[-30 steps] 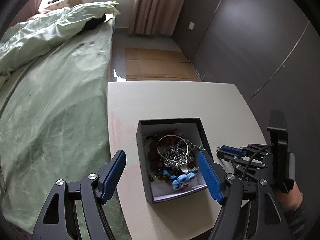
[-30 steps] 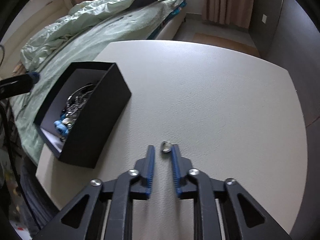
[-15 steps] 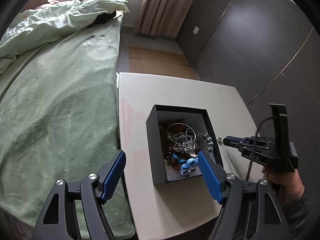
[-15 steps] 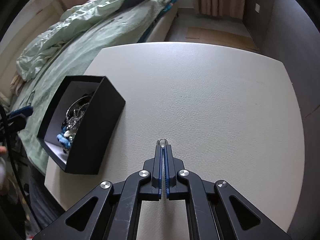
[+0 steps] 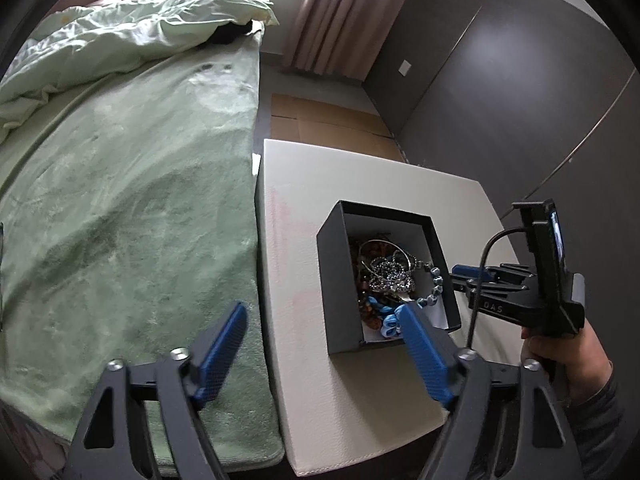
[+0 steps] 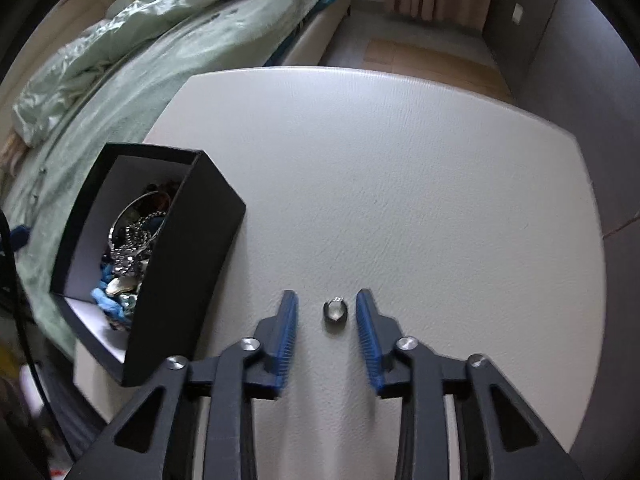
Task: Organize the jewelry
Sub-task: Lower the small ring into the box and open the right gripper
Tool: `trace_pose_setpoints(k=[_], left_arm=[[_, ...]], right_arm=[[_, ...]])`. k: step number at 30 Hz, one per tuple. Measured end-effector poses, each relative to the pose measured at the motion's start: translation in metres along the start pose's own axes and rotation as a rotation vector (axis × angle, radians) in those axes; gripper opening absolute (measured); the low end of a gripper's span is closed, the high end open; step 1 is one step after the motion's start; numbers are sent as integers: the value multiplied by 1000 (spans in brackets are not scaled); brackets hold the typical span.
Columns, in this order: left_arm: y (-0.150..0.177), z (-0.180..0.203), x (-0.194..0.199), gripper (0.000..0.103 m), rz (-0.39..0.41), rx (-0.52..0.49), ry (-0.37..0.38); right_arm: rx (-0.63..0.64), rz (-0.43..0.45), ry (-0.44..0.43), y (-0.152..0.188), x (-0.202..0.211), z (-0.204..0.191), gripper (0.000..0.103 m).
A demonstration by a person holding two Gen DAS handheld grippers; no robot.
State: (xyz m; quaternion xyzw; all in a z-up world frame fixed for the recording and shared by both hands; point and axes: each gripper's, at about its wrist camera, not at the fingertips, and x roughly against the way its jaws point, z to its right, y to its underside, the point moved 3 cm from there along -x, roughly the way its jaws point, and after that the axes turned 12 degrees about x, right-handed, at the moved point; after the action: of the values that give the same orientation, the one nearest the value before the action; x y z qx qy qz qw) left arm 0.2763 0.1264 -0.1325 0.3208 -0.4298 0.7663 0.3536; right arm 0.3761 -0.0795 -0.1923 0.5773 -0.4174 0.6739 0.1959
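Small ring (image 6: 335,310) flat on desk (image 6: 400,180), low middle, between wide right claw (image 6: 326,298). Could slip or roll away if pinched crooked. Left claw (image 5: 320,320) wide, holding nothing, near box (image 5: 340,280)

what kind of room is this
Most likely a bedroom: a bed with a rumpled green duvet beside the white table, pink curtains, and a black box of jewelry.
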Motion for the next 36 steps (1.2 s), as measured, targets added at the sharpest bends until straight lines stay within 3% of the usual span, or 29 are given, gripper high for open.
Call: trace_pose_setpoints(k=[3, 8, 14, 19, 25, 26, 27, 28, 29, 36], left_arm=[[0, 2, 3, 86, 6, -2, 7], [1, 7, 7, 87, 16, -13, 6], [0, 9, 17, 97, 42, -5, 17], [0, 13, 31, 103, 64, -13, 20], [-3, 20, 54, 103, 108, -31, 25], [-3, 20, 57, 103, 113, -31, 24], [-3, 19, 59, 103, 116, -32, 22], [-3, 19, 61, 103, 118, -34, 21], [-2, 18, 63, 103, 120, -37, 20], [5, 23, 73, 103, 133, -51, 25]], right_arm=[[25, -23, 30, 1, 0, -2, 14], [32, -15, 20, 2, 10, 3, 14], [-8, 120, -71, -9, 61, 4, 14], [24, 195, -144, -28, 91, -18, 14], [53, 241, -224, -47, 95, -54, 14], [48, 242, -232, -49, 94, -57, 15], [34, 233, -242, -50, 91, -59, 27], [23, 231, -243, -51, 90, -60, 46], [8, 243, -243, -50, 92, -58, 50], [-17, 276, -199, -33, 115, -48, 51]])
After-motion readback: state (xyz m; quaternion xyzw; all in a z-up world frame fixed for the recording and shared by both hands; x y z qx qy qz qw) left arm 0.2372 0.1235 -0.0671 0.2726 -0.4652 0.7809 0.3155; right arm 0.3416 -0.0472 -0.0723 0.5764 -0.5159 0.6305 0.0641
